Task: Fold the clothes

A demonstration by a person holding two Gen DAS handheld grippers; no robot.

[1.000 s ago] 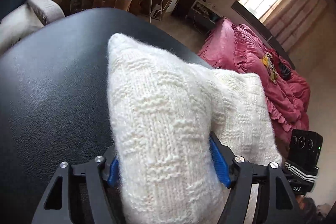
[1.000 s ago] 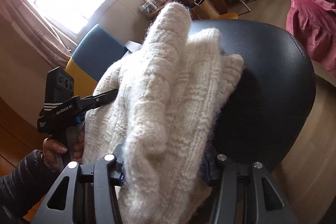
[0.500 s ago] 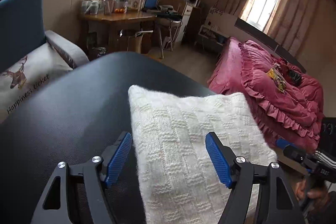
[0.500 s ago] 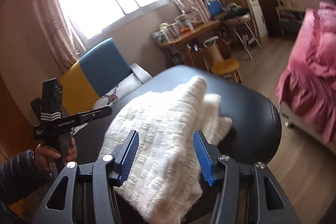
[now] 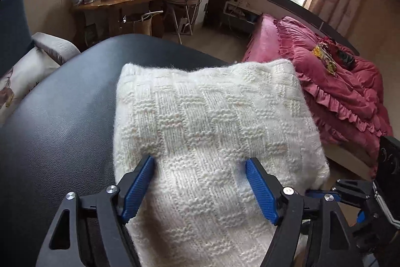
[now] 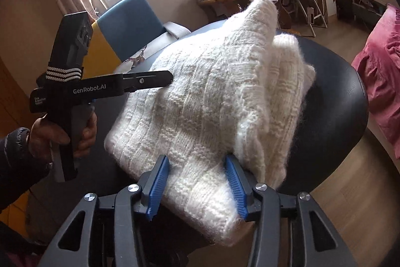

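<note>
A cream knitted sweater (image 5: 215, 131) lies folded in a thick stack on a black padded seat (image 5: 62, 131). My left gripper (image 5: 200, 162) is open, and its blue fingertips press down on the near part of the top layer. In the right wrist view the sweater (image 6: 212, 96) shows a raised far corner and lower layers sticking out to the right. My right gripper (image 6: 196, 162) is open and straddles the near edge of the stack. A hand (image 6: 62, 134) holds the left gripper (image 6: 167, 78) against the sweater's left side.
The black seat (image 6: 332, 101) drops off to wooden floor (image 6: 350, 192) on the right. A pink ruffled bed (image 5: 337, 81) lies beyond it. A blue and yellow armchair (image 6: 127, 24) stands at the left, and a cluttered wooden table (image 5: 117, 1) at the back.
One second ago both grippers were shut on the lifted sweater. They let it go onto the seat, rose above it, and now rest open on the stack.
</note>
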